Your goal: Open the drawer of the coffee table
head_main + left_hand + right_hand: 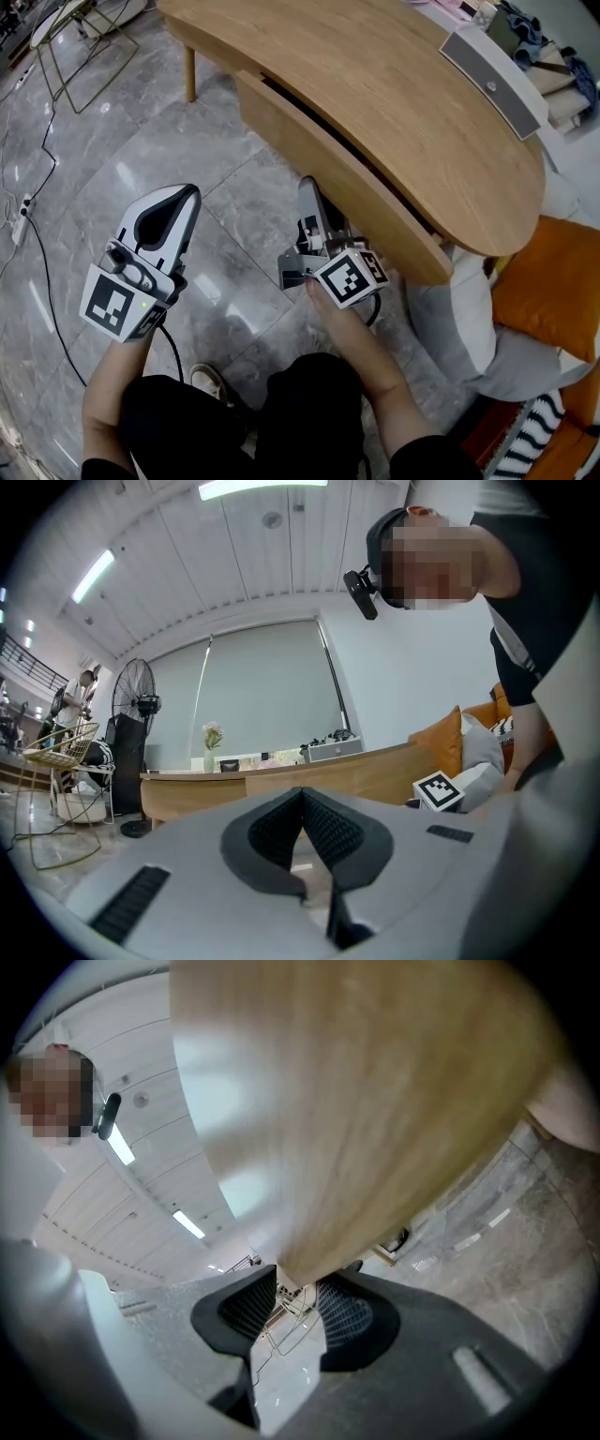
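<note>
The wooden coffee table [394, 84] runs across the upper right of the head view. Its long drawer front [319, 141] hangs under the top, with a dark gap above it. My right gripper [307, 187] reaches up to the lower edge of that front. In the right gripper view the wood panel [356, 1101] comes down between the two pads, and the right gripper [295, 1293] is shut on that edge. My left gripper [187, 192] hovers over the floor to the left, apart from the table. Its pads meet at the tip, so the left gripper [302, 794] is shut on nothing.
A grey speaker box [492, 80] lies on the table's far end. An orange cushion [548, 281] and a grey sofa [450, 309] stand to the right. A table leg [190, 75], a wire-frame stand [89, 42] and a floor cable [37, 234] are at the left.
</note>
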